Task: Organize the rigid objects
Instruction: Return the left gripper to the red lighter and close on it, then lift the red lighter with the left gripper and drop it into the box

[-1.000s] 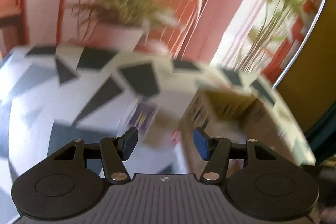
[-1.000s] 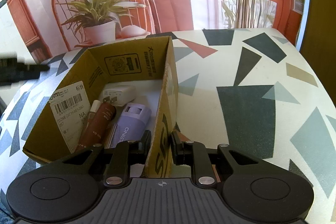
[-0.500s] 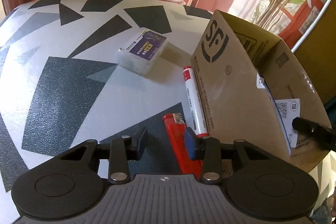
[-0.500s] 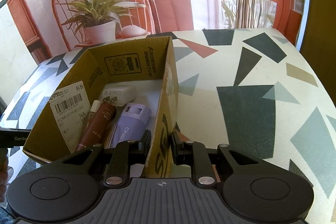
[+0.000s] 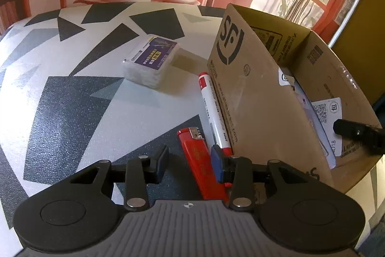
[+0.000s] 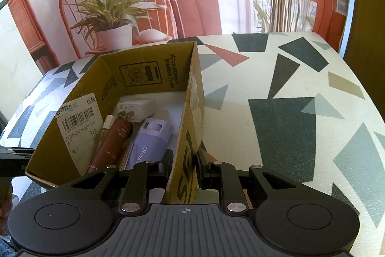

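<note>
Red plastic lighter [image 5: 201, 160] lay on the desk [image 5: 72, 112] beside the brown cardboard box [image 5: 262, 107], between the left gripper's [image 5: 190, 161] half-open, empty jaws. Right gripper [image 6: 184, 168] clamped the box wall. Next, probably: closing and lifting it in.

patterned table [image 5: 72, 112], box [image 5: 252, 100], marker [image 5: 213, 107], lighter [image 5: 202, 160]

The lighter's [image 5: 202, 160] near end is hidden under the left gripper [image 5: 190, 164]. The box [image 6: 192, 112] wall hides the marker [image 5: 213, 110] from the right view.
</note>
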Demonstrator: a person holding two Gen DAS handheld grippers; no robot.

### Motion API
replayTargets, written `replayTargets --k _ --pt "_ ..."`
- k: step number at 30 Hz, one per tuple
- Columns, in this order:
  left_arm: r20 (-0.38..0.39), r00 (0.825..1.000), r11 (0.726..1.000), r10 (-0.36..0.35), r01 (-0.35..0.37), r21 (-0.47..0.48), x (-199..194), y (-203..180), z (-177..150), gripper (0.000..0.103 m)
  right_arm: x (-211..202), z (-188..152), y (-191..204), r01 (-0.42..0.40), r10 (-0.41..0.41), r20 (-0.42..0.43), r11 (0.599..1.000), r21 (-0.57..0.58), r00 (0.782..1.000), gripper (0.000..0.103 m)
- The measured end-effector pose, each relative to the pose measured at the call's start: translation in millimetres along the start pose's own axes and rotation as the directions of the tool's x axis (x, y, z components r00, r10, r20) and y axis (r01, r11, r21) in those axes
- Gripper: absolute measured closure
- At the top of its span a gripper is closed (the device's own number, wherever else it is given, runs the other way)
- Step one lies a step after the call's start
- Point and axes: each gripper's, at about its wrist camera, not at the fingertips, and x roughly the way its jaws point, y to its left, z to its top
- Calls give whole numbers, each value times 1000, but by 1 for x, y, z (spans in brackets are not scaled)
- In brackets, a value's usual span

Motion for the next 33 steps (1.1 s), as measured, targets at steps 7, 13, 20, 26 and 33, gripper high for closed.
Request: replayTargets --k 7,13,20,26,33 --pt "-11 1000 999 -17 17 49 -4 3 -4 62 0 0 0 -2 2 0 1000 1 1000 84" --pt "8 999 994 34 -35 102 -7 3 -4 62 0 0 0 -1 1 1 1000 0 1000 84" --pt "15 999 997 31 -32 76 -8 13 -1 71 0 0 0 -1 1 1 1000 0 1000 84" --pt "10 1000 992 19 -20 122 -6 2 -9 68 0 0 0 -1 1 1 1000 0 1000 84" --pt "61 998 998 -12 8 64 -12 12 -9 80 0 1 0 -1 1 0 1000 0 1000 84"
